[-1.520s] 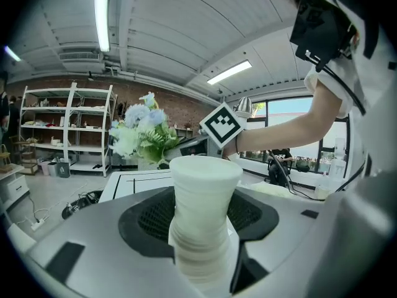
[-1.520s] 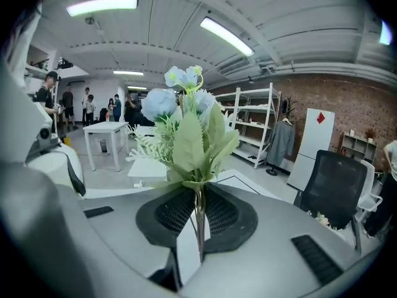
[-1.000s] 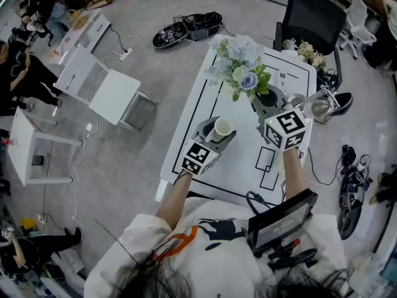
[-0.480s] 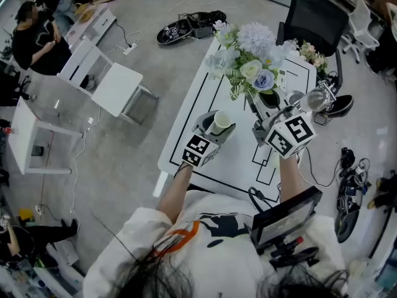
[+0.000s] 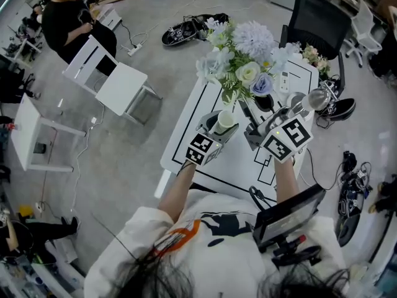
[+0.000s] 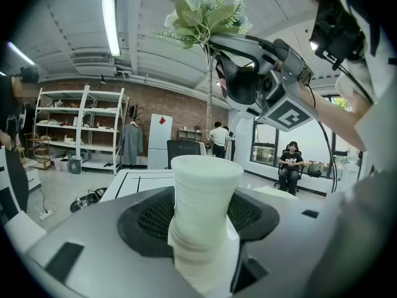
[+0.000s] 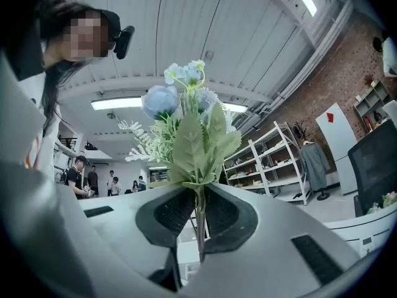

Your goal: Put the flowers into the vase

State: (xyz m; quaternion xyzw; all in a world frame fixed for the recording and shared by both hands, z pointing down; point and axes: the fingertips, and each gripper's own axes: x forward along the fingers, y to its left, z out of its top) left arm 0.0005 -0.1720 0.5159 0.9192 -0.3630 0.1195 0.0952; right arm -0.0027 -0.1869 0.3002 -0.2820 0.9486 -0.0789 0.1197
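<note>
Since a second ago, the right hand-held gripper (image 5: pixel 253 128) has risen and swung left, so the pale blue and white artificial bouquet (image 5: pixel 245 54) now towers just beside the white ribbed vase (image 5: pixel 225 119). The left hand-held gripper (image 5: pixel 220 128) has not moved. Its jaws stand wide and are clamped on the vase body, above the white counter with black lines (image 5: pixel 239 160).

The right jaws are almost together, pinching only the thin green stem. With that heavy head above, the stem could pivot in the pads and the flowers could tip. The vase mouth is narrow, and a stem tip arriving off-centre would catch the rim or slip down the outside. A hard knock could twist the vase in its grip.

The head view gives the sideways gap between bouquet and vase mouth, but the flowers hide the stem's lower end. The left gripper view looks up past the rim at the right hand-held gripper overhead; a thin line behind the vase may be that stem. The right gripper view alone shows the pinch, with leaves just above the pads.
</note>
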